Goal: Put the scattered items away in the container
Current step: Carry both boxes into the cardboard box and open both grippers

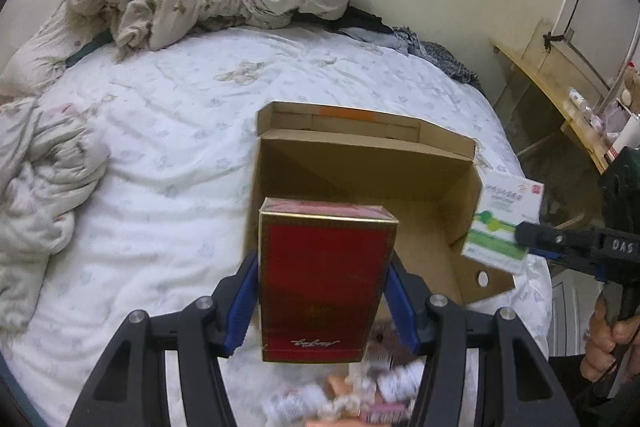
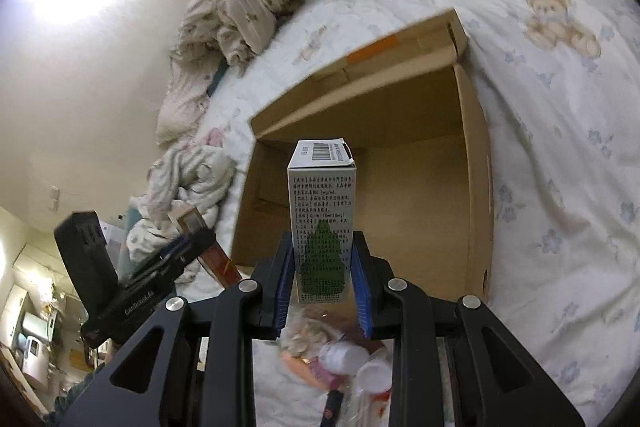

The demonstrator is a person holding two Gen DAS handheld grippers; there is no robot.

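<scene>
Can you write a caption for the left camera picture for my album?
The left gripper carries a red box toward the open cardboard box on the bed.

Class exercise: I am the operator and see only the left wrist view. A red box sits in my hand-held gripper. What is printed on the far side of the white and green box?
Observer: The white and green box carries a barcode on its top end and dense text over a green tree shape.
Operator: Anything left on the bed near me?
Observer: Yes, white bottles lie below the right hand-held gripper.
Operator: Is the cardboard box empty?
Observer: Its visible floor looks bare.
</scene>
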